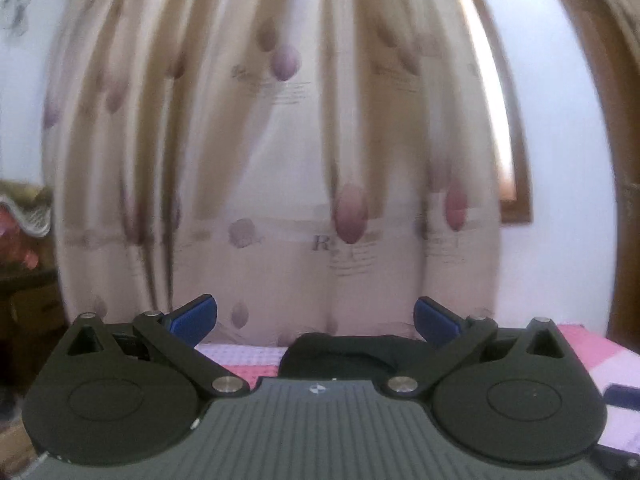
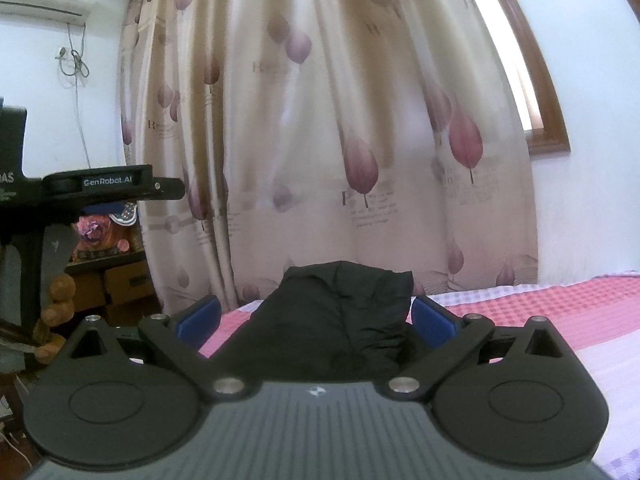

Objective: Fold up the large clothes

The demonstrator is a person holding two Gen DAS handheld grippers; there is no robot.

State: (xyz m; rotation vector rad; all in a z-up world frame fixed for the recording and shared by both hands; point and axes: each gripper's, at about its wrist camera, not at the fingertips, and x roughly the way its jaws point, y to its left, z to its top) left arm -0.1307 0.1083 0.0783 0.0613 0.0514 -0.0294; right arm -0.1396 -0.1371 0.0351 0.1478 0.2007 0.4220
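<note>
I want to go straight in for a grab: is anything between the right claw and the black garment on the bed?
Nothing visible. The right claw is open, and the black garment lies directly ahead on the pink bed cover, with no object between them.

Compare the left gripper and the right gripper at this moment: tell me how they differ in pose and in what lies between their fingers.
The right gripper has the black garment bulking up between its blue pads; the left gripper shows only a low edge of that garment below its gap. The left gripper's view is blurred, the right gripper's view is sharp. The left gripper also shows side-on in the right view. Both are open, hold nothing, and face the curtain.
</note>
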